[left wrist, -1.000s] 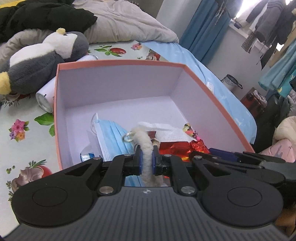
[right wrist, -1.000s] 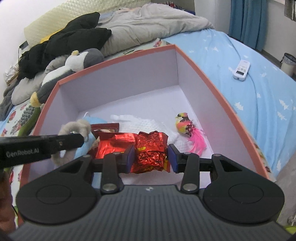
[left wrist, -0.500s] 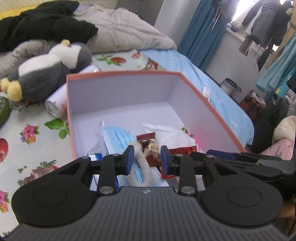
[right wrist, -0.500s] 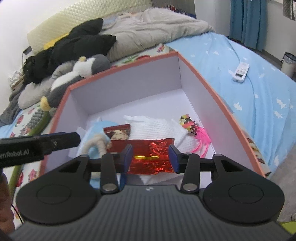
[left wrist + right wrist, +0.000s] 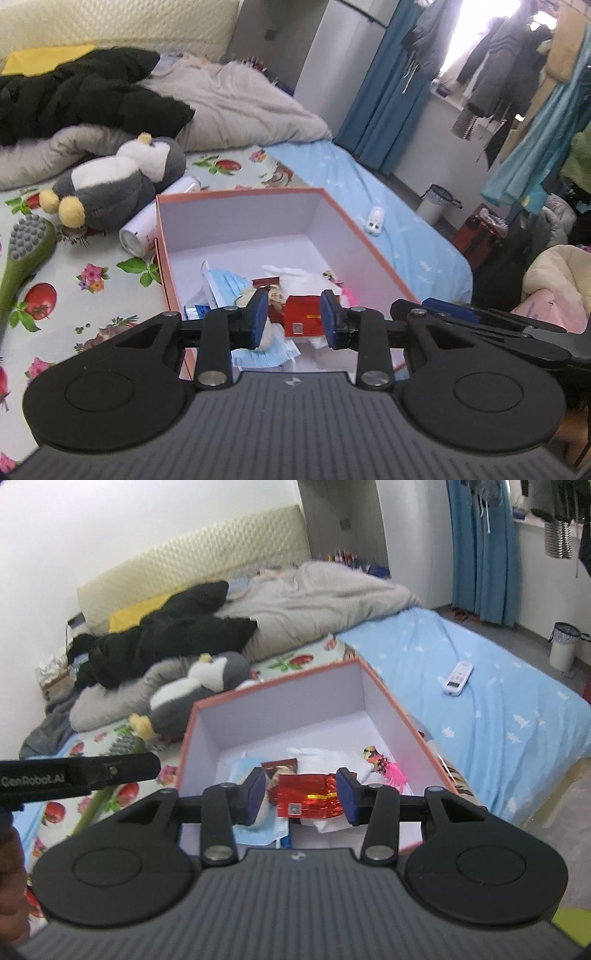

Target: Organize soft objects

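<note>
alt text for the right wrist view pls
Open right hand-held gripper hangs over an orange-rimmed box on a bed, holding nothing; a red foil packet, blue mask and pink feather toy lie inside. A plush penguin lies behind the box, a white remote to its right.

The box (image 5: 369,243) looks like matt card, smooth and pale inside with a salmon rim. In it lie a crinkled glossy red foil packet (image 5: 310,799), a soft pleated blue cloth mask (image 5: 225,282) and white quilted tissue (image 5: 332,757). The penguin (image 5: 118,188) is fuzzy plush. The bed (image 5: 498,701) wears smooth printed cloth. The can (image 5: 140,236) looks glossy metal.
</note>
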Available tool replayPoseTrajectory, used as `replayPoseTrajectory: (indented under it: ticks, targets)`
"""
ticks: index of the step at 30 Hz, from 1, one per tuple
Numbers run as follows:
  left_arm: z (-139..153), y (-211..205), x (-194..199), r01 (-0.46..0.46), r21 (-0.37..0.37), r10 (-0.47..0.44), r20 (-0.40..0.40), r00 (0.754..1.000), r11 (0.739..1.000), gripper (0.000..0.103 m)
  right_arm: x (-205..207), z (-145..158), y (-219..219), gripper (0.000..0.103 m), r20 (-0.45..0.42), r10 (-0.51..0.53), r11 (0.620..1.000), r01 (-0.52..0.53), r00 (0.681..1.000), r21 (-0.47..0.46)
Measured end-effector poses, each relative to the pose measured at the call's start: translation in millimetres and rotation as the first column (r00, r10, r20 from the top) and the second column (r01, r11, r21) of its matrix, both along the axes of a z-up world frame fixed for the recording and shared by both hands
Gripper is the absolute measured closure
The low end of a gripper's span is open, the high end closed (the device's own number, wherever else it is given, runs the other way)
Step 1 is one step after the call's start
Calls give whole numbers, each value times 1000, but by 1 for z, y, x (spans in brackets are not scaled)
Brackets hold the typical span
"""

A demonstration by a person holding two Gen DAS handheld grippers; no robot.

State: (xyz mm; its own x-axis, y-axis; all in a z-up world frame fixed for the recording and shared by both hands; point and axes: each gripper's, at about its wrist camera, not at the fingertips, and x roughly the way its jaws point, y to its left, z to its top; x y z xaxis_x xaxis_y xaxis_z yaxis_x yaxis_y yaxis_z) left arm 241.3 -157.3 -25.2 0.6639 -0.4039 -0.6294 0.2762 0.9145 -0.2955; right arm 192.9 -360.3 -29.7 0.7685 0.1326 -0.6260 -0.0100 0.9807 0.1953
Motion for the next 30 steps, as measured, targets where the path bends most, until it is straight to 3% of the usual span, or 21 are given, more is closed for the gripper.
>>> replayPoseTrajectory:
  ticks: [13,30]
  targets:
    - [54,23,-116,-13,-19,15,109,994,1000,67,-93,47,30,57,115,26,1000,-25,993,-9]
    - [47,50,-196,-62,-7,63,114,992,998,67,-150,45,50,57,112,-17,1000,19,994,-15]
